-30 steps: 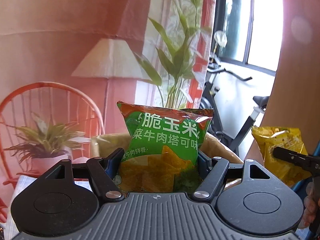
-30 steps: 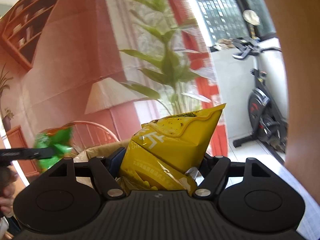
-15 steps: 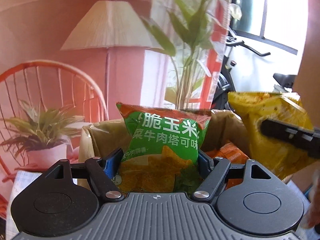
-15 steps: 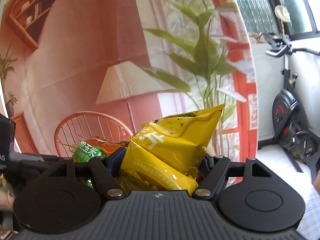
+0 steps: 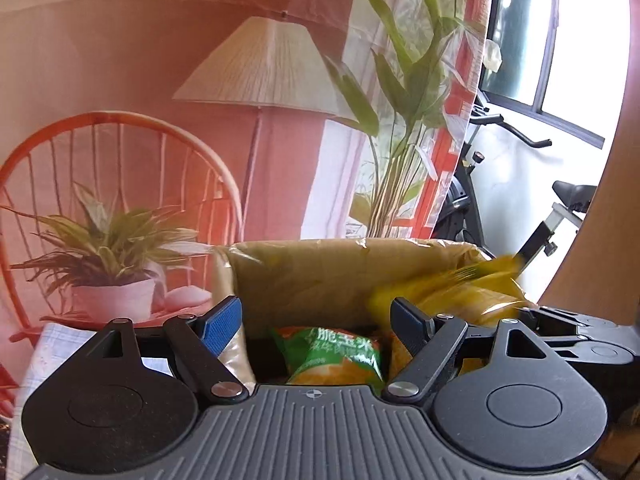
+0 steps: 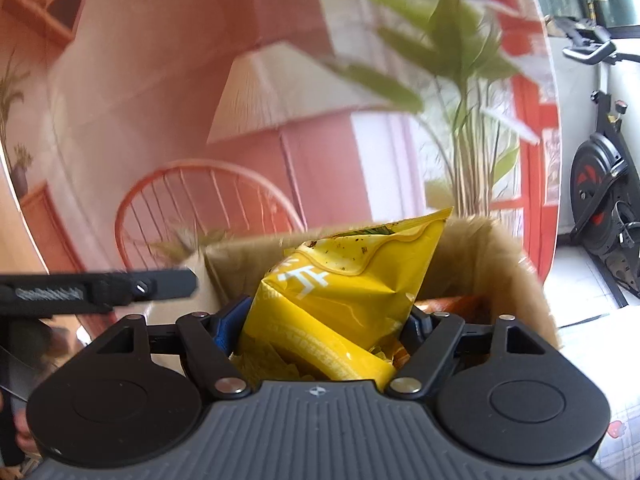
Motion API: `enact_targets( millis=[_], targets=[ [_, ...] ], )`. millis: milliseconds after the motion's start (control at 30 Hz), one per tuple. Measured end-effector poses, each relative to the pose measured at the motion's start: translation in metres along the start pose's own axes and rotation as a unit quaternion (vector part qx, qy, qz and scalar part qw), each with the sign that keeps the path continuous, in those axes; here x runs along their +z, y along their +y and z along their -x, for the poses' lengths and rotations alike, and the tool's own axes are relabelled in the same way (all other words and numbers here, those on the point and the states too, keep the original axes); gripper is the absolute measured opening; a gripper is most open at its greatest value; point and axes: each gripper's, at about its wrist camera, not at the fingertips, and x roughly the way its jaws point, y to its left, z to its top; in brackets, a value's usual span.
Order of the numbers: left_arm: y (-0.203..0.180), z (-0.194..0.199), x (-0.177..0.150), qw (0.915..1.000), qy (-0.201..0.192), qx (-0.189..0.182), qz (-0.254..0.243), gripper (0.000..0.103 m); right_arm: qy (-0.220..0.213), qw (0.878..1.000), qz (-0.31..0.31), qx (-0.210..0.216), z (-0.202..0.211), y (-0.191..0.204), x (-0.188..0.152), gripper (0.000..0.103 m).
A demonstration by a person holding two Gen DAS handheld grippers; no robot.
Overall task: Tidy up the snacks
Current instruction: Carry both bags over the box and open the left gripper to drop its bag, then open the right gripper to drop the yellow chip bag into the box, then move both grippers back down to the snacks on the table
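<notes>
A green corn-chip bag (image 5: 332, 356) lies inside the brown cardboard box (image 5: 320, 256), below and between the fingers of my left gripper (image 5: 316, 316). That gripper is open, its jaws still widening, and it touches nothing. A yellow snack bag (image 6: 344, 292) stands upright between the pads of my right gripper (image 6: 326, 312), held over the box's right part (image 6: 508, 264). Those jaws are beginning to open while the bag still sits between them. In the left wrist view the yellow bag (image 5: 460, 292) is a blur above the right gripper's frame (image 5: 568, 328).
An orange packet (image 6: 452, 304) lies in the box. A printed backdrop with a lamp, chair and plants hangs behind it. An exercise bike (image 6: 600, 200) stands at the right. A checked cloth (image 5: 52, 344) covers the surface left of the box. The left gripper's arm (image 6: 100, 284) reaches in from the left.
My left gripper opened and the green bag dropped into the box. My right gripper carried the yellow bag leftward, over the box.
</notes>
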Motion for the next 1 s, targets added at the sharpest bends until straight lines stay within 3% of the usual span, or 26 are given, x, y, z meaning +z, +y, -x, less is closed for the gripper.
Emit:
enact_targets(
  millis=[67, 267, 367, 533, 767, 1000],
  targets=[
    [0.002, 0.008, -0.001, 1.0, 0.0, 0.001, -0.001, 0.083, -0.004, 1.0, -0.002, -0.003, 0.003, 0.001, -0.004, 0.092],
    [0.003, 0.036, -0.002, 0.9999, 0.002, -0.014, -0.005, 0.083, -0.024, 1.0, -0.012, -0.012, 0.033, -0.007, -0.009, 0.095],
    [0.001, 0.054, -0.006, 0.9996, 0.004, -0.026, -0.009, 0.083, -0.044, 0.999, -0.006, -0.011, 0.058, -0.006, -0.013, 0.101],
    [-0.004, 0.082, -0.023, 0.9986, 0.015, -0.047, -0.02, 0.083, -0.077, 0.997, 0.001, 0.002, 0.105, 0.0, -0.025, 0.103],
    [-0.001, 0.111, -0.074, 0.9963, 0.04, -0.076, -0.01, 0.084, -0.105, 0.994, -0.02, -0.021, 0.161, 0.014, -0.058, 0.103],
    [0.003, 0.11, -0.142, 0.9923, 0.091, -0.081, 0.018, 0.083, -0.065, 0.998, -0.019, -0.017, 0.176, 0.019, -0.118, 0.103]
  ],
)
